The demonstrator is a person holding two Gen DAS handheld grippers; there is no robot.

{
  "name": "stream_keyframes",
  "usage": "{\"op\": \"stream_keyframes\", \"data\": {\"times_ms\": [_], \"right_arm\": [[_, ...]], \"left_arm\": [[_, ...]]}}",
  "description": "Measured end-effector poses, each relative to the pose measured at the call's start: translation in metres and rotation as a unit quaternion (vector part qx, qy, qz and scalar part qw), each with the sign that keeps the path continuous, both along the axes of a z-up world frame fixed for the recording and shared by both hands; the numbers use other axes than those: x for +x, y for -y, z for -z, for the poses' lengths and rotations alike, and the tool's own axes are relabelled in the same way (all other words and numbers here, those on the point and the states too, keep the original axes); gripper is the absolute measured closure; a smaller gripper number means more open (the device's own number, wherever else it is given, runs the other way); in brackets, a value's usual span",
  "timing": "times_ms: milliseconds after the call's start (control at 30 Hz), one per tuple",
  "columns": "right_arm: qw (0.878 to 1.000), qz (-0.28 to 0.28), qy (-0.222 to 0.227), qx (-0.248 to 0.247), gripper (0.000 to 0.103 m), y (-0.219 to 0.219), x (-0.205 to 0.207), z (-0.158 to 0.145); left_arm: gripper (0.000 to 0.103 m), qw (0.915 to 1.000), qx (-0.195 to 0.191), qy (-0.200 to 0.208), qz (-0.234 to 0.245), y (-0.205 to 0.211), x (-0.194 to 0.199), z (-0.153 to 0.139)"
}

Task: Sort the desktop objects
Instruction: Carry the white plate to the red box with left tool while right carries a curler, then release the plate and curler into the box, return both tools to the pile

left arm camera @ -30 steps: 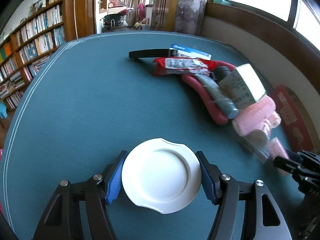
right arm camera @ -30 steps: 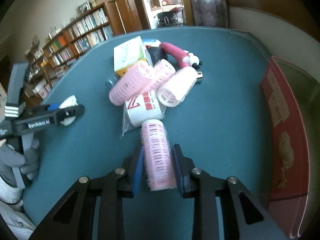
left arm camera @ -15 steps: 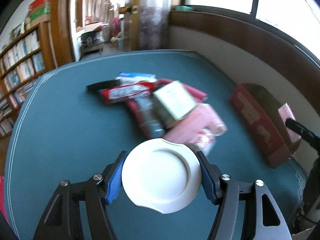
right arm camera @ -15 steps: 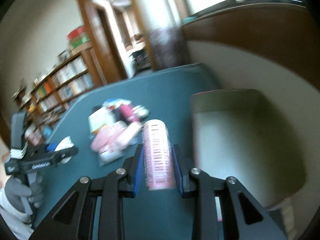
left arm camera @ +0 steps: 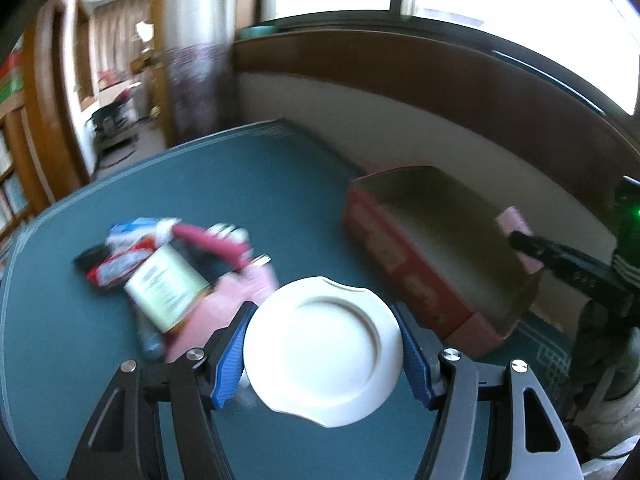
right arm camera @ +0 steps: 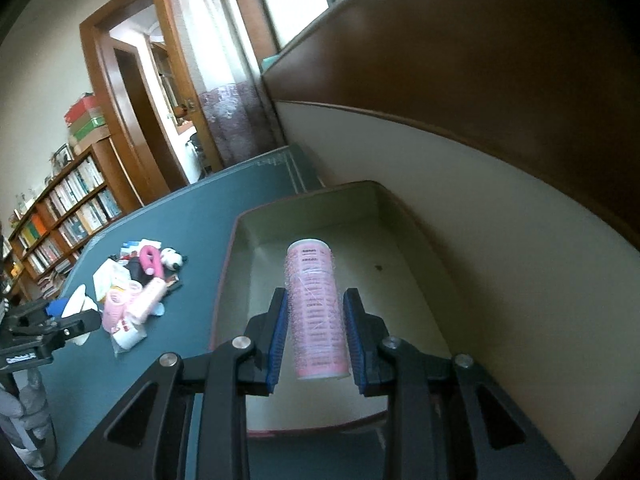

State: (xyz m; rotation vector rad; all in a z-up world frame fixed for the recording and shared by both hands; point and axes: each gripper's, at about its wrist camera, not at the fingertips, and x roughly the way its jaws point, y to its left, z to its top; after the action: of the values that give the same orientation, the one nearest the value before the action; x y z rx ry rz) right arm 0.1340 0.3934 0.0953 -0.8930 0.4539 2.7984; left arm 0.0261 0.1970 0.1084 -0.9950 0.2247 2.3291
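Note:
My left gripper (left arm camera: 322, 354) is shut on a small white plate (left arm camera: 322, 351), held above the green table (left arm camera: 248, 176) short of the red cardboard box (left arm camera: 404, 264). My right gripper (right arm camera: 316, 336) is shut on a pink hair roller (right arm camera: 316, 312) and hangs over the open box (right arm camera: 404, 264), whose pale inside shows nothing in it. In the left wrist view the right gripper (left arm camera: 520, 242) and its roller (left arm camera: 516, 220) show at the box's far right rim. The left gripper (right arm camera: 80, 312) with the plate (right arm camera: 76, 300) appears at the left of the right wrist view.
A blurred pile (left arm camera: 168, 276) of packets, a carton, a tube and pink rollers lies left of the box; it also shows as a pile (right arm camera: 136, 284) with a panda toy. A wall (right arm camera: 500, 220) runs close behind the box. Bookshelves (right arm camera: 68, 220) and a doorway stand beyond the table.
Both grippers have swung right toward the red box, still holding their loads. The roller, earlier over the table beside the pile, now hangs above the box. The plate has risen off the table.

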Motion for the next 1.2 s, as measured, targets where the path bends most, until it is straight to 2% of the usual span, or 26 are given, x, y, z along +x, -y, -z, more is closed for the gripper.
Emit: {"op": "stream_keyframes", "data": {"times_ms": [233,767,900,967,1200], "right_arm": [[1.0,0.012,0.007,-0.004,0.072,-0.02,0.003,0.007],[0.999,0.029,0.011,-0.005,0.072,-0.037,0.005,0.013],[0.999,0.036,0.012,-0.008,0.07,-0.04,0.005,0.013],[0.999,0.043,0.012,-0.011,0.07,-0.043,0.005,0.014],[0.999,0.051,0.013,-0.016,0.07,-0.046,0.007,0.013]], "left_arm": [[0.035,0.9982,-0.01,-0.008,0.059,-0.059,0.004,-0.004],[0.035,0.9899,-0.013,0.01,0.141,-0.134,-0.002,0.014],[0.034,0.9878,-0.001,0.019,0.155,-0.145,-0.003,0.019],[0.02,0.9872,0.006,0.024,0.157,-0.147,-0.004,0.021],[0.019,0.9911,0.019,0.035,0.127,-0.125,-0.017,0.022]]}}
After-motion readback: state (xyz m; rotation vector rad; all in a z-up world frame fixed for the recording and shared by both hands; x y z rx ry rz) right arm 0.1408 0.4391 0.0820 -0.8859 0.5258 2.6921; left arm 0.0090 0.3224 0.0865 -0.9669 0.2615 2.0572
